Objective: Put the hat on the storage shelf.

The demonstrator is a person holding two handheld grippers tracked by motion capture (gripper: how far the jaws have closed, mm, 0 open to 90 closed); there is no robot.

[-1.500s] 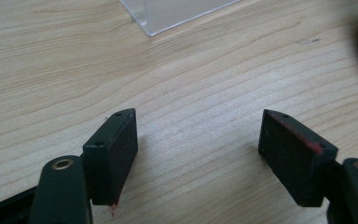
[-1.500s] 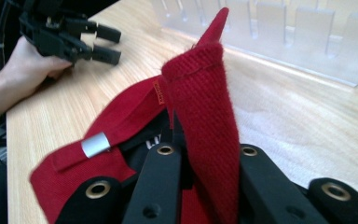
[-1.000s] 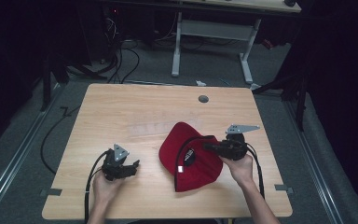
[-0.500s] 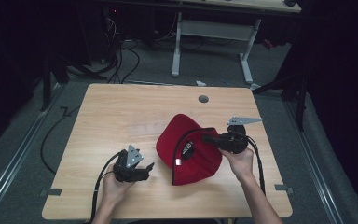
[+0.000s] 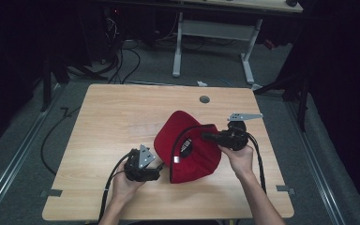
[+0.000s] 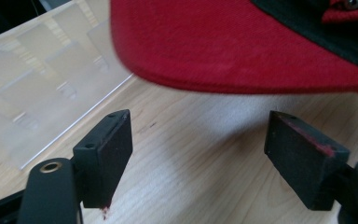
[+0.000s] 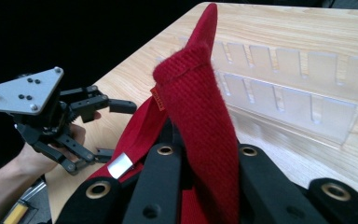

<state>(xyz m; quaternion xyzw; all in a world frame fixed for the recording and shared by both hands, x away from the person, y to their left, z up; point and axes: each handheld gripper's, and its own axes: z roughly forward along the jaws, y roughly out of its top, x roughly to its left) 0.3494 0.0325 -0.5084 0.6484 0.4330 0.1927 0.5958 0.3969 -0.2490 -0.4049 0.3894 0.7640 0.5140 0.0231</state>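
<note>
A red cap [image 5: 187, 152] with a black lining sits tilted up off the wooden table [image 5: 112, 108], right of centre. My right gripper [image 5: 207, 137] comes in from the right and is shut on the cap's crown; its view has the red fabric [image 7: 205, 107] pinched between the black jaws. My left gripper [image 5: 158, 168] is just left of the cap's brim and open. In its view the brim [image 6: 242, 42] hangs ahead of and above the pads [image 6: 105, 151], with nothing between them. Its jaws have just been opening. The left gripper [image 7: 100, 128] also appears in the right gripper view.
A clear plastic slotted plate [image 5: 140, 129] lies flat on the table left of the cap, also seen as the clear plate [image 7: 284, 88] behind the fabric. A round cable hole [image 5: 204, 99] is near the far edge. Cables trail from both grippers off the near edge.
My left gripper has moved right, up to the cap's brim, and its jaws have spread wider. My right gripper has raised the cap a little, tipping it more upright.
</note>
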